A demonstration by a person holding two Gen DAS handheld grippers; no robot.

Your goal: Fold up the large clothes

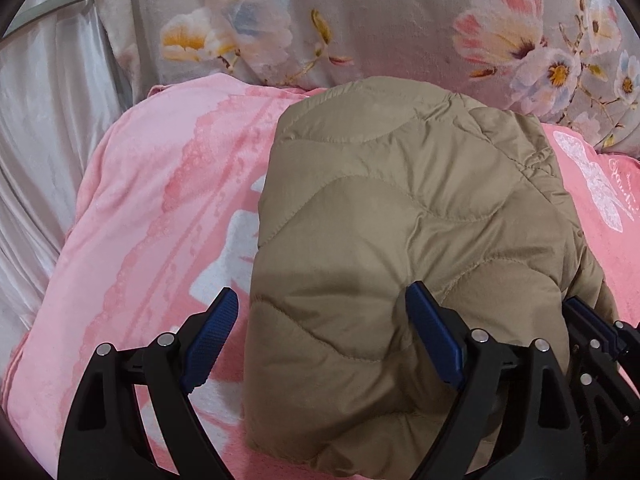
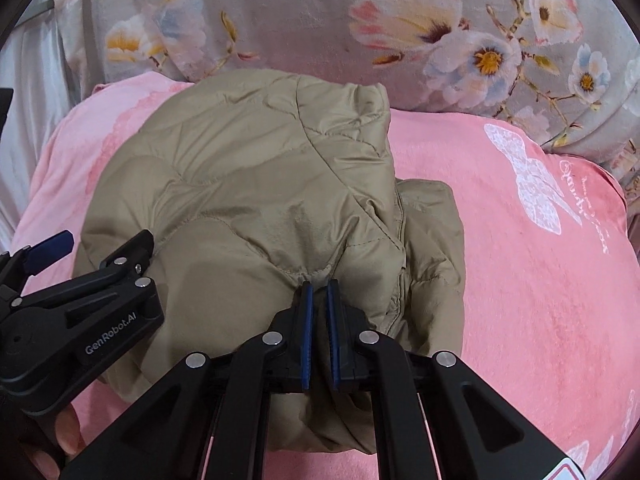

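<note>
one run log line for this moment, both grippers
left gripper: open, straddling jacket edge | right gripper: shut on tan quilted jacket | jacket: folded bundle on pink blanket

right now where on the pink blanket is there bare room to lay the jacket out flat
Bare pink blanket lies right of the tan jacket, bordered by the floral pillow behind. A narrower strip runs left of the jacket toward the white sheet. The near middle is crowded: left hand-held gripper open, right hand-held gripper pinching fabric.
</note>
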